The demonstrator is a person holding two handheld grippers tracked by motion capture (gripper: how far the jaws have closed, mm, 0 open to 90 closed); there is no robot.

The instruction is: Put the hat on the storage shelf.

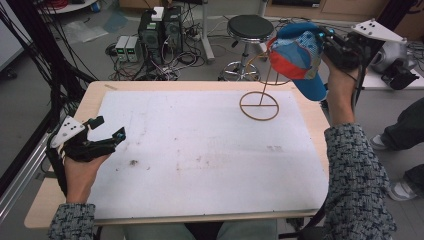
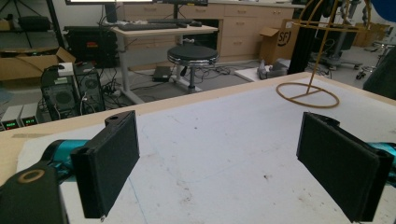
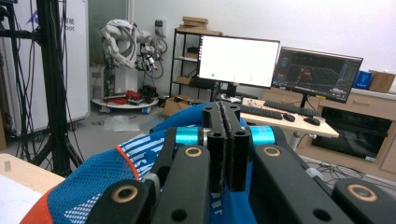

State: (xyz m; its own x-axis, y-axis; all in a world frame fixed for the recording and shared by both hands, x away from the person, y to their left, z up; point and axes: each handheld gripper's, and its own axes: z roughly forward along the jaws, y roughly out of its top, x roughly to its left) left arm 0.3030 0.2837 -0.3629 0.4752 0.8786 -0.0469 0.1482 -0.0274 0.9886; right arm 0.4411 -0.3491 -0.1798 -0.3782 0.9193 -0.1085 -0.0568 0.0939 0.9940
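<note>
A blue mesh cap [image 1: 297, 55] with an orange brim hangs in the air at the far right, over the top of a thin brass wire stand [image 1: 259, 106] whose ring base rests on the white mat. My right gripper [image 1: 325, 40] is shut on the cap's rear edge; in the right gripper view the cap [image 3: 93, 186] bulges below the right gripper [image 3: 226, 112], whose jaws are pressed together. My left gripper [image 1: 111, 126] rests at the mat's left edge, open and holding nothing. In the left gripper view the left gripper [image 2: 224, 158] faces bare mat, with the stand [image 2: 315, 60] far off.
The white mat [image 1: 200, 150] covers most of the wooden table [image 1: 90, 100]. Behind the table stand a black stool [image 1: 250, 27] and computer boxes [image 1: 160, 30] amid cables. A person's legs [image 1: 400, 135] are at the right, beside a side table with equipment [image 1: 395, 65].
</note>
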